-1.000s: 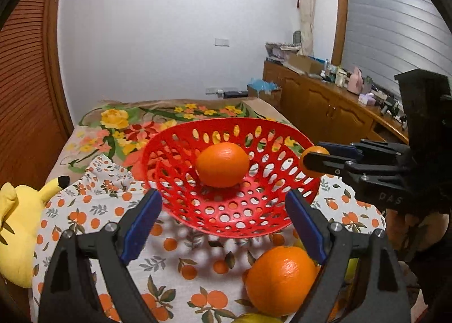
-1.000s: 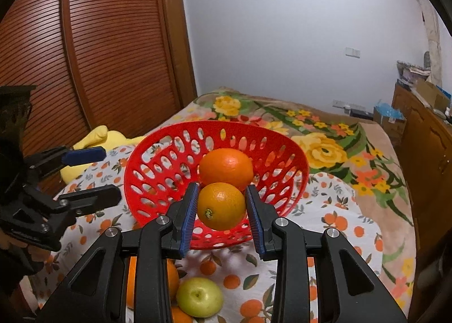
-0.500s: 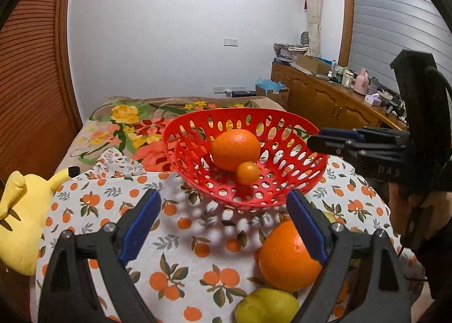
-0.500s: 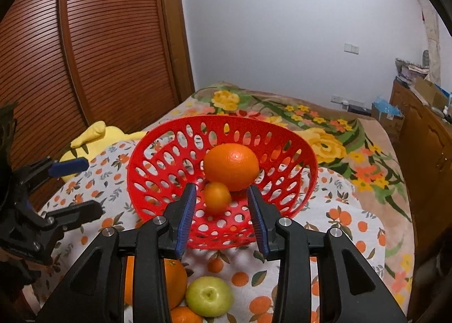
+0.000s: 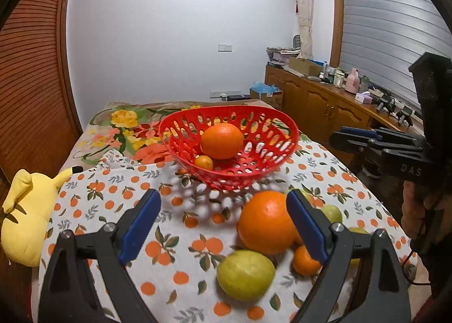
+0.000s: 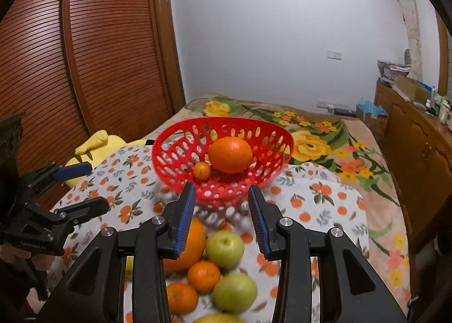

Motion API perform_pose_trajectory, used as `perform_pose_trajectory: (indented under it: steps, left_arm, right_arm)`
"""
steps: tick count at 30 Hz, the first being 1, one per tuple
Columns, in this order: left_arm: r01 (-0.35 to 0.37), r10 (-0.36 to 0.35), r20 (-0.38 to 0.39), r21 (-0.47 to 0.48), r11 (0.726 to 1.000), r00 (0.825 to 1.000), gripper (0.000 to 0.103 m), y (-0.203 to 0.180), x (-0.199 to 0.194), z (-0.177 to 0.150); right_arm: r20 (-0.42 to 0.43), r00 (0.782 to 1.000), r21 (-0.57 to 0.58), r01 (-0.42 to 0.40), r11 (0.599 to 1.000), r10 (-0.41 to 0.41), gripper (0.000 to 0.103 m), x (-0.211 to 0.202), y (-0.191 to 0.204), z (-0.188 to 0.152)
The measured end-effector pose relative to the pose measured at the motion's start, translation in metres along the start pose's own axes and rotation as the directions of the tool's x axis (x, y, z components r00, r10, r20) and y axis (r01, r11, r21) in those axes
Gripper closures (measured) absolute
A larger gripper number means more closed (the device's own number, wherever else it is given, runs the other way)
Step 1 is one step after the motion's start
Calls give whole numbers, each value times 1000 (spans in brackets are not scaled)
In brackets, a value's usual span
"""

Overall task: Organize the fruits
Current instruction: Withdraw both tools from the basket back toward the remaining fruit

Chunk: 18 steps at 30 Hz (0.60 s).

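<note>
Two oranges (image 6: 230, 154) in basket (image 6: 169, 153) (perforated), loose fruit (image 6: 224, 248) before it

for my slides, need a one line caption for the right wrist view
Empty right gripper hangs over loose oranges and green apples, facing a red basket holding one large orange and one small orange.

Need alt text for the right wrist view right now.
The right gripper, open and empty, hovers before a red basket holding a large orange and a small mandarin. Green apples and more oranges lie on the orange-print cloth below.
</note>
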<state>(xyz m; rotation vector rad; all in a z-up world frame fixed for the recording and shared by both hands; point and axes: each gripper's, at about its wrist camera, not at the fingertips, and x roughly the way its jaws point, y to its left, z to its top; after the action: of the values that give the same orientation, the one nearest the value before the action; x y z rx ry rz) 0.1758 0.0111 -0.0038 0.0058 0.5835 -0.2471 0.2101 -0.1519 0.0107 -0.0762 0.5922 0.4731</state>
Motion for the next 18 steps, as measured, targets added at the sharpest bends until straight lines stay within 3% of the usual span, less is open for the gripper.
perform_pose_trajectory:
  steps: [18]
  left_arm:
    - [30,-30,-14,-2,1000,999,12,-30,-49,-54]
  right_arm:
    - [6,997,49,72,996,-73,64,-67,22,-72]
